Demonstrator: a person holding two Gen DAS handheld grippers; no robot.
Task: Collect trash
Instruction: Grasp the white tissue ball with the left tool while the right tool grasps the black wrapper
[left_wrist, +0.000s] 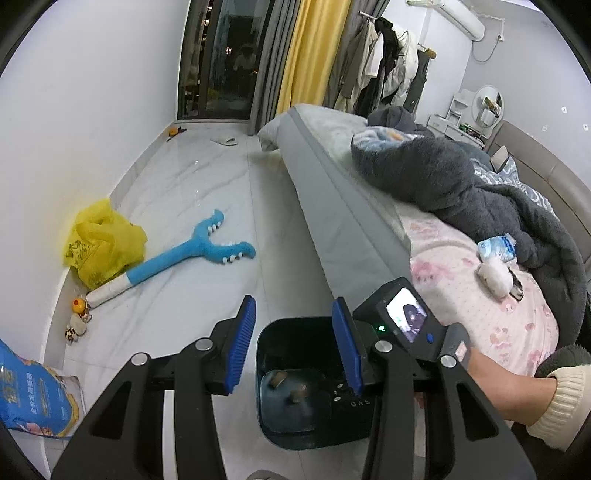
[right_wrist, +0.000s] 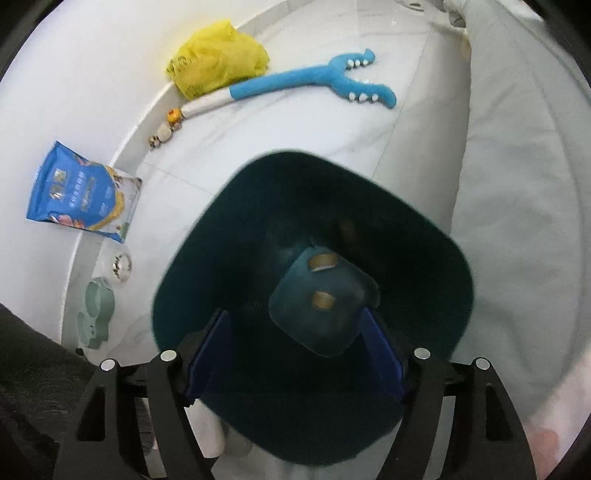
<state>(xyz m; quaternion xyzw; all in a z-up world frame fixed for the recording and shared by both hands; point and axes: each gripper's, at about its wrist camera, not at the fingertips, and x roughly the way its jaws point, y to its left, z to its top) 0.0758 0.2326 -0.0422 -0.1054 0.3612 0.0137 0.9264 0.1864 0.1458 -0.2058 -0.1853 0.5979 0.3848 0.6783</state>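
A: While the right gripper (right_wrist: 295, 354) hangs over the mouth of the dark teal bin (right_wrist: 436, 236), its blue fingers (right_wrist: 208, 354) stand wide apart with nothing between them. Where's the trash?

B: Two small tan pieces (right_wrist: 322, 280) lie on the bin's bottom, straight below that gripper and apart from each other. They look like short rolls, but the view is too soft to say more.

A: And the other tool?

B: The left gripper (left_wrist: 293, 347) is spread as well, holding nothing. It sits just above the near rim of the bin, beside the right one, whose camera body (left_wrist: 402, 317) shows at its right.

A: Anything waiting?

B: On the bed (left_wrist: 461, 266), a crumpled blue and white wrapper (left_wrist: 496, 249) touches a white wad (left_wrist: 493, 277) and a small dark item I cannot identify, near the dark fleece blanket (left_wrist: 461, 184). That spot is well apart from the bin.

A: Room around the bin?

B: The bin stands on the pale tiled floor (left_wrist: 221, 177) right against the bed's grey side. A bare strip of floor runs between bed and wall. Along the wall lie a yellow plastic bag (left_wrist: 103, 242), a blue forked plush toy (left_wrist: 192, 258), a few small toys (left_wrist: 79, 314) and a blue pouch (right_wrist: 83, 192).
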